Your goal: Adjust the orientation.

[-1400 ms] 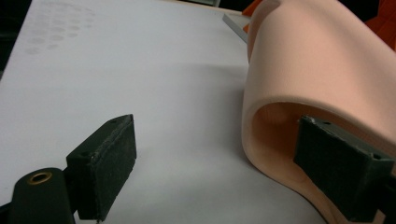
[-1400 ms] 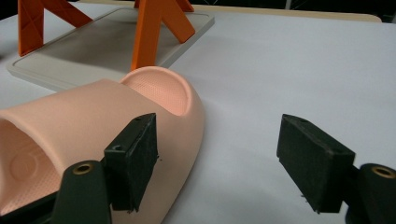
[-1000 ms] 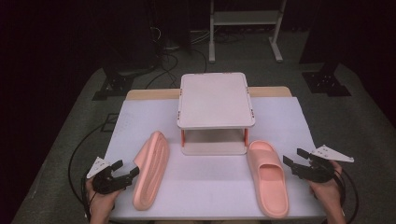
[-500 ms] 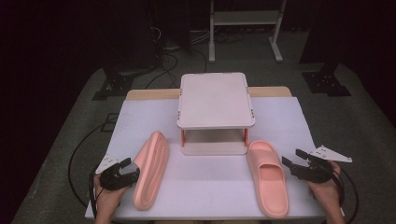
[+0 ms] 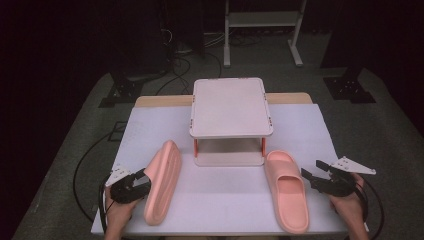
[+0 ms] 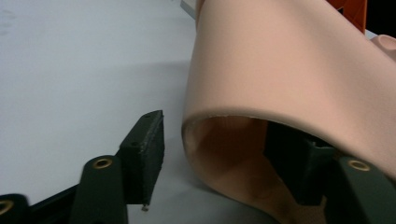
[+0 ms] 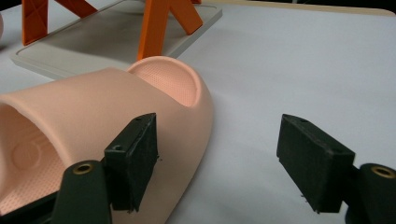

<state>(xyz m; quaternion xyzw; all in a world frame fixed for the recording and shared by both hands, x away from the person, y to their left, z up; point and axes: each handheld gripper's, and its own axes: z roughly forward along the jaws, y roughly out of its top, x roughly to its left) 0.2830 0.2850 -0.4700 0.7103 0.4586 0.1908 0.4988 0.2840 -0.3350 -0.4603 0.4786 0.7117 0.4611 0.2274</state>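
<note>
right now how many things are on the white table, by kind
pink foam slide sandals: 2, one on its side by the left gripper, one flat by the right gripper
white two-tier rack with orange legs: 1
black two-jaw grippers: 2, left, right
total: 5

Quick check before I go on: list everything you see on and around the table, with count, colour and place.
Slippers: 2, peach-pink. Left slipper tipped on its side at front left; right slipper sole-down at front right.
Small rack: 1, pale top and base with orange legs, centre of the table, behind the slippers.
Table cover: 1, white, over the tabletop.
Metal stand: 1, pale, on the floor beyond the table.
Cables: black, on the grey floor at left.
Left gripper: 1, black, open, jaws either side of the left slipper's strap edge.
Right gripper: 1, black, open, beside the right slipper.
</note>
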